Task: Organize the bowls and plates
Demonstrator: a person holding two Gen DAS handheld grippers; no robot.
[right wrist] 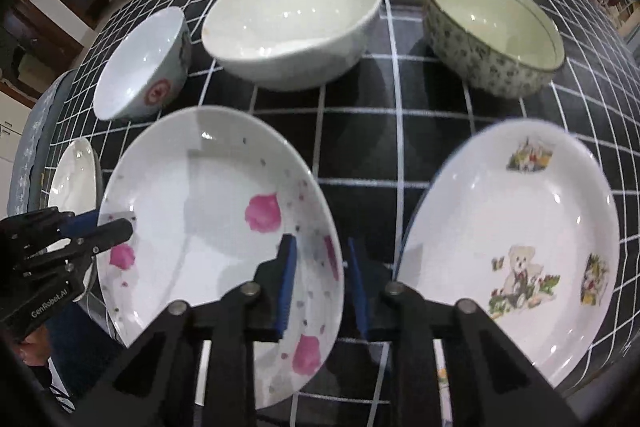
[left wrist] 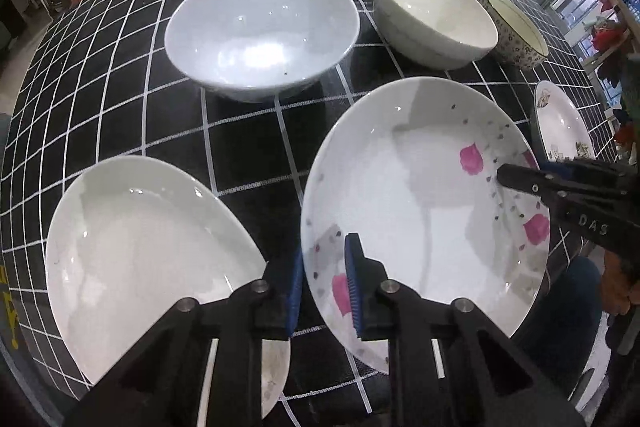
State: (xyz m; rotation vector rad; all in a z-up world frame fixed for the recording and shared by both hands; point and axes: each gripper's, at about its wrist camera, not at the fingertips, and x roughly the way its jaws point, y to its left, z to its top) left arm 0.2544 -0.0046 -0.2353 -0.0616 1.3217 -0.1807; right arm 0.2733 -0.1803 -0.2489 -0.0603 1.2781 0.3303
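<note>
Left wrist view: steeply down and close over the checked tablecloth (left wrist: 248, 143), looking past own fingers. Right wrist view: same steep, close look from further right. Shared by both: the pink-flowered plate (left wrist: 424, 203) (right wrist: 216, 223), the cream bowl (left wrist: 432, 15) (right wrist: 292, 23), the speckled bowl (left wrist: 516, 31) (right wrist: 492, 35), the bear plate (left wrist: 560, 123) (right wrist: 516, 243).
</note>
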